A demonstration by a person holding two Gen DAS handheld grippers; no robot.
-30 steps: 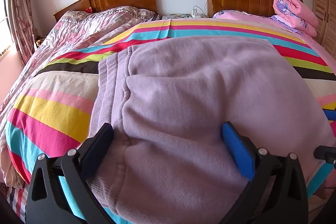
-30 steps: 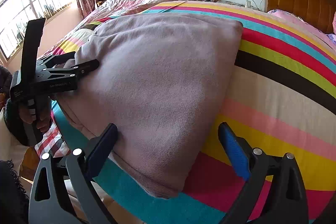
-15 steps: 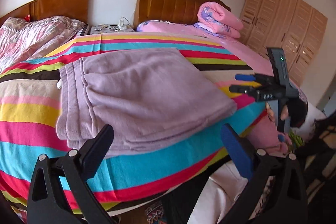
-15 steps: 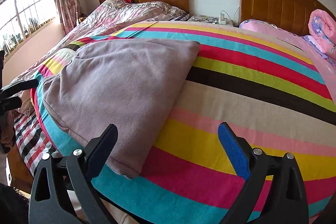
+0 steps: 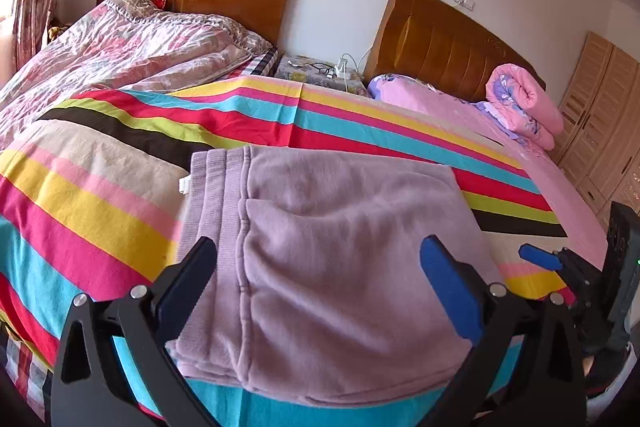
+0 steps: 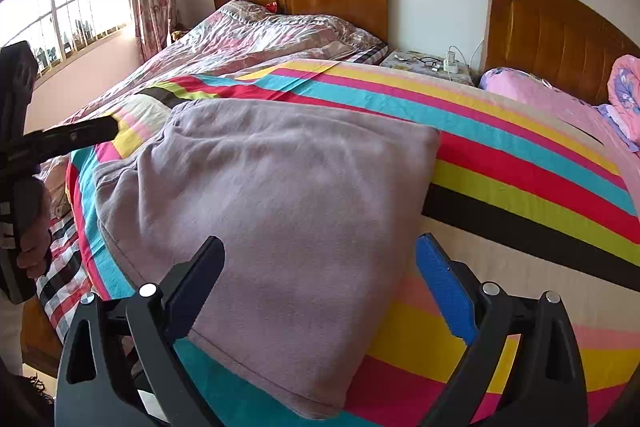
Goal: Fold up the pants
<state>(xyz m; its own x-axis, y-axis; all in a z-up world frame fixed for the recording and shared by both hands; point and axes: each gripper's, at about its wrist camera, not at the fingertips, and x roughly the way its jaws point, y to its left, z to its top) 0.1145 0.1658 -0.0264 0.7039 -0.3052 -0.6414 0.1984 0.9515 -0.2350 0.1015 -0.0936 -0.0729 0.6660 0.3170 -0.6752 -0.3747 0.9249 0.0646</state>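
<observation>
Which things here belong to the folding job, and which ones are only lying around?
Belong to the job:
- purple pants, folded
- striped bedspread beneath them
- left gripper, open
- right gripper, open

Only lying around:
- rolled pink quilt
- floral quilt
- glasses
- charger

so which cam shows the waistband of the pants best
The left wrist view. The ribbed waistband of the folded pants faces that camera, with a small white tag at its edge. In the right wrist view the pants show mostly smooth fabric; the waistband end lies at the far left, barely readable.
</observation>
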